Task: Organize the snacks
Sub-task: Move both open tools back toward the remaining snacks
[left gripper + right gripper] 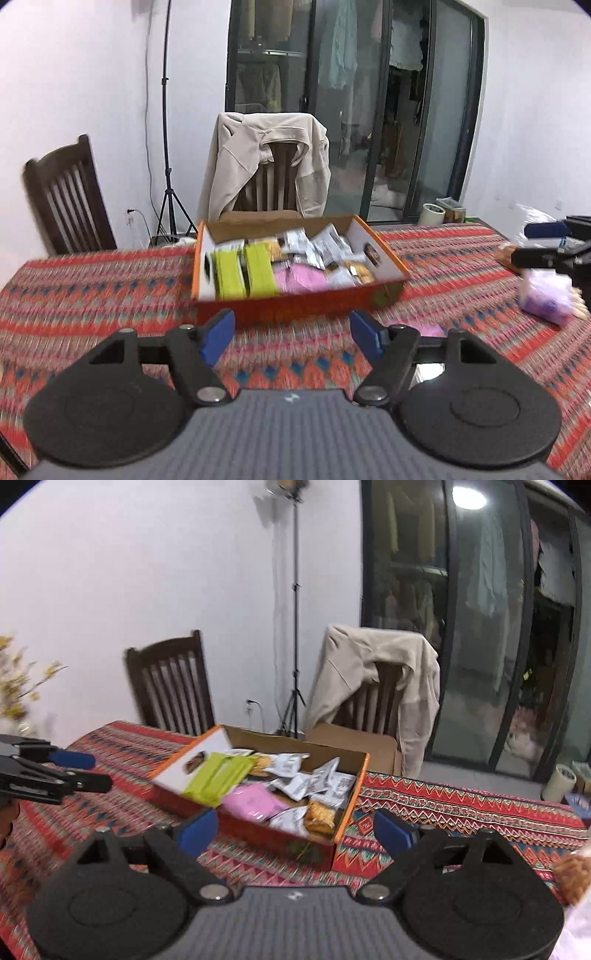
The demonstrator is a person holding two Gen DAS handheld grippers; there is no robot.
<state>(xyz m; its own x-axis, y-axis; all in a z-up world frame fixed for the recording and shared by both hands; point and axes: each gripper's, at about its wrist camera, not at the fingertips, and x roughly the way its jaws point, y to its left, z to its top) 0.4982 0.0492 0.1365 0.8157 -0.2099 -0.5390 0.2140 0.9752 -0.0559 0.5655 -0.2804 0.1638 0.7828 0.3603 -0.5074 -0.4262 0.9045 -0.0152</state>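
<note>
On the patterned desk (110, 295) ahead sits the orange snack box (295, 306), filled with packets; my left claw (291, 332) and right claw (295, 829) hover short of it, both spread apart and gripping nothing
</note>
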